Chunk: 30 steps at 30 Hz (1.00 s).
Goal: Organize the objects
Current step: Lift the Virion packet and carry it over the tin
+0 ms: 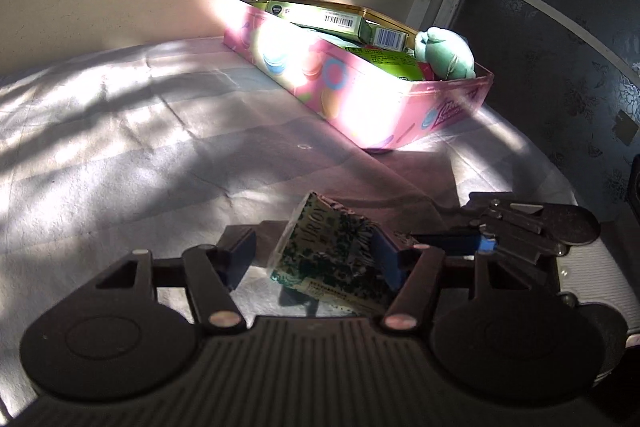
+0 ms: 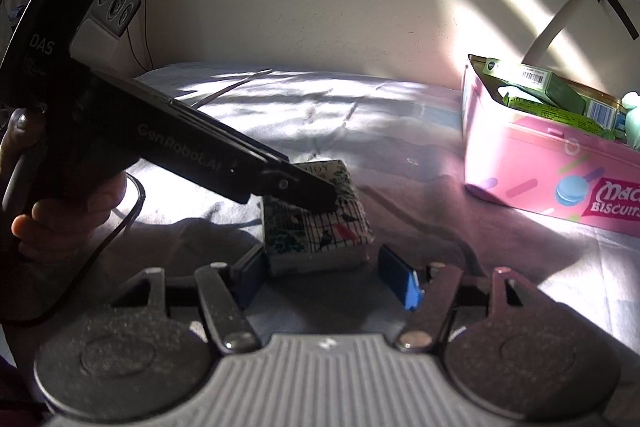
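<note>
1. We are working over a bed (image 1: 120, 147) covered with a pale sheet, sunlight falling across it.
2. A pink biscuit tin (image 1: 360, 99) is sitting near the wall, holding green boxes (image 1: 320, 17) and a green plush toy (image 1: 444, 55).
3. Our left hand-held gripper (image 1: 312, 259) is tilting a patterned packet (image 1: 332, 251) between half-spread jaws; we cannot tell whether both pads are pressing.
4. Our right hand-held gripper (image 2: 324, 267) is waiting half open just beside that packet (image 2: 320, 223), not touching.
</note>
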Available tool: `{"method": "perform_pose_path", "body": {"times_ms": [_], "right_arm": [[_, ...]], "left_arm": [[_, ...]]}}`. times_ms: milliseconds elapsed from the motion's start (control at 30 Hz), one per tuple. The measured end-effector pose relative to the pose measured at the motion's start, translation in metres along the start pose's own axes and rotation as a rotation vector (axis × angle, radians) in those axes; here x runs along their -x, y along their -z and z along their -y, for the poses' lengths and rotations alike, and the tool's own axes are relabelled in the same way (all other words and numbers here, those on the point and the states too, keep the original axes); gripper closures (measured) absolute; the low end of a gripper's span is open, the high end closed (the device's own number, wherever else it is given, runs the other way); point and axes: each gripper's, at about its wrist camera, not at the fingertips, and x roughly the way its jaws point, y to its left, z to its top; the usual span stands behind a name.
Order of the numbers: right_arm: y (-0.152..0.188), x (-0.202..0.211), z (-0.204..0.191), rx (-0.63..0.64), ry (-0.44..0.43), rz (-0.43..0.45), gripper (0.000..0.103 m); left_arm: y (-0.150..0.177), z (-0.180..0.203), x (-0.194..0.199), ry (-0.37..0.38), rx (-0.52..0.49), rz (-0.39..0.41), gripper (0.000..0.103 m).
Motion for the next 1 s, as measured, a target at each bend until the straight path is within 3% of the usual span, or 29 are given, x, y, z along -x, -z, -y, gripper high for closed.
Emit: {"method": "perform_pose_path", "body": {"times_ms": [300, 533, 700, 867, 1000], "right_arm": [[0.002, 0.005, 0.011, -0.080, -0.035, 0.052, 0.046], [-0.010, 0.033, 0.030, -0.101, 0.024, 0.171, 0.046], [-0.032, 0.049, 0.060, -0.096, 0.130, 0.278, 0.046], [-0.049, 0.035, 0.099, -0.129, 0.210, 0.332, 0.046], [-0.059, 0.007, 0.126, -0.167, 0.245, 0.328, 0.046]], "left_arm": [[-0.008, 0.017, 0.011, -0.014, -0.006, 0.029, 0.060], [-0.046, 0.047, 0.014, -0.001, -0.097, 0.100, 0.061], [-0.092, 0.071, -0.002, 0.004, -0.181, 0.160, 0.061], [-0.135, 0.082, -0.039, -0.018, -0.201, 0.170, 0.061], [-0.158, 0.082, -0.074, -0.086, -0.187, 0.157, 0.056]]}}
